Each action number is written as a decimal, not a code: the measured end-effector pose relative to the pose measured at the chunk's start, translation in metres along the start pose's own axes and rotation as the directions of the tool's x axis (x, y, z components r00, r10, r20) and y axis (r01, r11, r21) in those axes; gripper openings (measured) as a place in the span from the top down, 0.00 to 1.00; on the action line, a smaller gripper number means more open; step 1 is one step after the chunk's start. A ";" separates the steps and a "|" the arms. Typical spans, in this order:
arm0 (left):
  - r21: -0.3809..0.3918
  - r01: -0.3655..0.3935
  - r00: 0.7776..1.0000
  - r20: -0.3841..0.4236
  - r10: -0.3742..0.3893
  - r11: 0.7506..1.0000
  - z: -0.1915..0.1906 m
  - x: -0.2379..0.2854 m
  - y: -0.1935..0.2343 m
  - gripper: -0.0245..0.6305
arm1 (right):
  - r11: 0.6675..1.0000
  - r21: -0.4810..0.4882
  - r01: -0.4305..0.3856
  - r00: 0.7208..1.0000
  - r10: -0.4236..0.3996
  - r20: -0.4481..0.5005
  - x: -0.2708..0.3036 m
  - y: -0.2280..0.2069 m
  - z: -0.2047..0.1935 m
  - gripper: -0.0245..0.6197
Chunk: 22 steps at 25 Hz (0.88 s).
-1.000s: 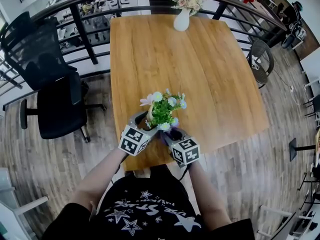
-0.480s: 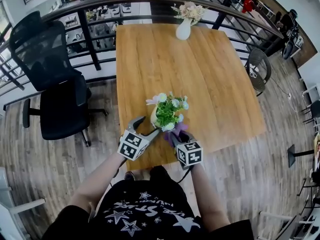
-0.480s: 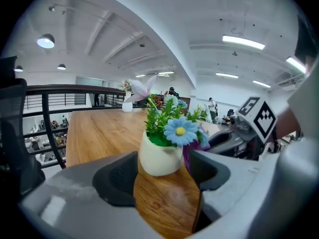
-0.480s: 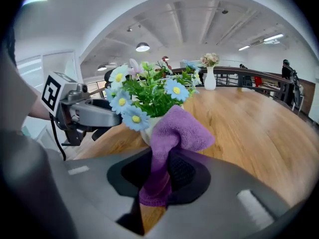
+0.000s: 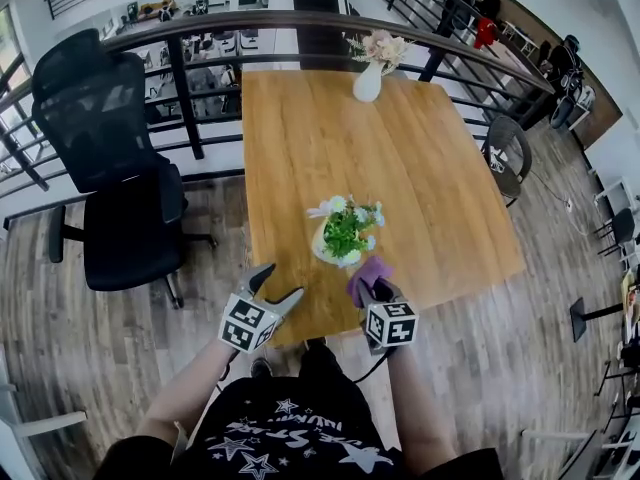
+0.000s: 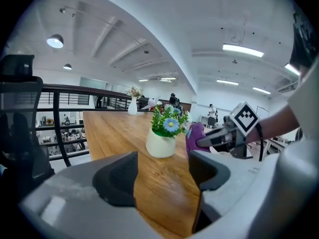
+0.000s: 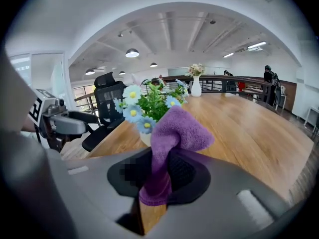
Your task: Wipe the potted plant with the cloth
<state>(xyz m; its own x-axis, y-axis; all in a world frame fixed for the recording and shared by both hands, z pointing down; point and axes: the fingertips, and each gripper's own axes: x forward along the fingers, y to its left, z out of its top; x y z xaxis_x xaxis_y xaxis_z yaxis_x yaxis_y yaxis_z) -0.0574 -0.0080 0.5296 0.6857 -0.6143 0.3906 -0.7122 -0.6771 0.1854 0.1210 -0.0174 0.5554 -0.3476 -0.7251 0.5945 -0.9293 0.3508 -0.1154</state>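
Note:
A small white pot of green leaves with blue and white flowers, the potted plant [image 5: 343,232] [image 6: 161,139] [image 7: 147,106], stands near the front edge of the wooden table [image 5: 430,168]. My left gripper [image 5: 278,287] [image 6: 162,172] is open and empty, off the pot's front left with a clear gap to it. My right gripper [image 5: 376,290] [image 7: 158,176] is shut on a purple cloth [image 5: 366,273] [image 7: 175,131] [image 6: 195,135]. The cloth sticks up from the jaws just right of the pot and close to the flowers; whether it touches them I cannot tell.
A white vase of pale flowers [image 5: 369,80] stands at the table's far edge. A black office chair [image 5: 120,203] sits left of the table, and a dark railing [image 5: 200,26] runs behind it. Wood floor surrounds the table.
My left gripper has drawn back to the lower left, away from the pot it was up against. The right gripper has pulled back a little with the cloth.

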 end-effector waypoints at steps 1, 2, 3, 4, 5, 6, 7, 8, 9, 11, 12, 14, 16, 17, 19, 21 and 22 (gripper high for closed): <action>-0.007 0.004 1.000 0.000 -0.004 1.000 -0.004 -0.006 0.000 0.45 | 1.000 0.001 0.003 1.000 -0.003 0.006 -0.003 0.006 0.000 0.83; -0.015 0.007 1.000 0.002 -0.007 1.000 -0.007 -0.012 0.001 0.45 | 1.000 0.000 0.006 1.000 -0.006 0.012 -0.005 0.012 -0.001 0.83; -0.021 0.009 1.000 0.005 -0.009 1.000 -0.010 -0.018 0.002 0.46 | 1.000 -0.002 0.009 1.000 -0.009 0.017 -0.008 0.018 -0.001 0.83; -0.025 0.008 1.000 0.011 -0.008 1.000 -0.012 -0.023 0.003 0.51 | 1.000 -0.003 0.010 1.000 -0.010 0.023 -0.010 0.025 -0.002 0.83; -0.028 0.006 1.000 0.019 -0.006 1.000 -0.014 -0.029 0.005 0.54 | 1.000 -0.003 0.010 1.000 -0.010 0.030 -0.012 0.032 -0.003 0.83; -0.030 0.003 1.000 0.028 -0.003 1.000 -0.015 -0.033 0.007 0.54 | 1.000 -0.003 0.008 0.999 -0.008 0.038 -0.014 0.038 -0.003 0.83; -0.031 -0.002 0.999 0.038 0.003 1.000 -0.015 -0.037 0.009 0.57 | 1.000 -0.005 0.003 0.999 -0.003 0.044 -0.017 0.045 -0.003 0.83; -0.033 -0.009 0.999 0.049 0.011 0.999 -0.015 -0.040 0.011 0.60 | 1.000 -0.012 -0.005 0.999 0.006 0.049 -0.019 0.051 -0.002 0.83; -0.036 -0.019 0.998 0.058 0.021 0.999 -0.014 -0.044 0.014 0.63 | 1.000 -0.025 -0.015 0.998 0.016 0.053 -0.020 0.057 -0.001 0.83; -0.043 -0.040 0.997 0.071 0.043 0.998 -0.014 -0.050 0.018 0.69 | 0.998 -0.056 -0.037 0.998 0.040 0.056 -0.021 0.067 0.003 0.83; -0.043 -0.051 0.996 0.075 0.054 0.998 -0.014 -0.054 0.019 0.72 | 0.997 -0.066 -0.047 0.997 0.051 0.059 -0.021 0.071 0.004 0.83; -0.034 -0.076 0.994 0.081 0.078 0.997 -0.013 -0.060 0.021 0.77 | 0.996 -0.066 -0.063 0.995 0.068 0.077 -0.018 0.077 0.010 0.83; -0.022 -0.099 0.992 0.081 0.100 0.995 -0.011 -0.063 0.022 0.80 | 0.996 -0.052 -0.078 0.991 0.083 0.103 -0.017 0.079 0.018 0.83; -0.019 -0.105 0.991 0.080 0.106 0.994 -0.011 -0.064 0.020 0.80 | 0.995 -0.046 -0.087 0.989 0.092 0.114 -0.017 0.080 0.020 0.83; -0.016 -0.115 0.991 0.073 0.116 0.993 -0.014 -0.068 0.013 0.80 | 0.994 -0.034 -0.108 0.986 0.111 0.128 -0.023 0.082 0.019 0.83; -0.012 -0.133 0.989 0.068 0.133 0.991 -0.014 -0.071 0.006 0.80 | 0.993 -0.021 -0.119 0.983 0.121 0.141 -0.032 0.080 0.017 0.83; -0.010 -0.143 0.987 0.067 0.143 0.990 -0.011 -0.072 0.002 0.80 | 0.993 -0.014 -0.120 0.982 0.121 0.148 -0.039 0.078 0.016 0.83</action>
<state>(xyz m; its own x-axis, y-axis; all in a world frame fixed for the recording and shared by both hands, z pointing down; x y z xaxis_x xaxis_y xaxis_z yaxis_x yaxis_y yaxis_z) -0.1094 0.0394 0.5123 0.5851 -0.7306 0.3520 -0.8043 -0.5782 0.1370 0.0601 0.0282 0.5103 -0.4718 -0.7570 0.4520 -0.8790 0.4435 -0.1748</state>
